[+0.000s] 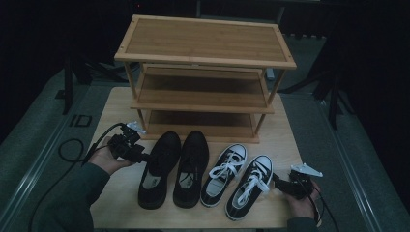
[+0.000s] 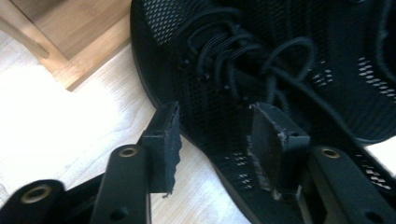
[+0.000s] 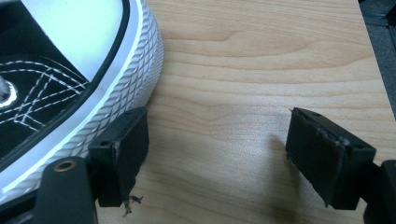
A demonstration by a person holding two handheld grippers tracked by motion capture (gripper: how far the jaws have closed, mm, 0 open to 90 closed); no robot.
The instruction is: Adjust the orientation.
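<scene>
Straddling black shoe (image 2: 280, 56), left tool (image 2: 215, 140) spread | right tool (image 3: 217, 156) spread, empty

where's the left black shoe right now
In the high view the left black shoe lies on the table in front of the shelf, beside its pair, with the left hand-held gripper at its outer side.

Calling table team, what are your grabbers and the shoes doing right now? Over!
Left hand-held gripper open, astride black shoe's edge. Right hand-held gripper open, beside black-and-white sneaker. Shoe rack unblocked.
</scene>
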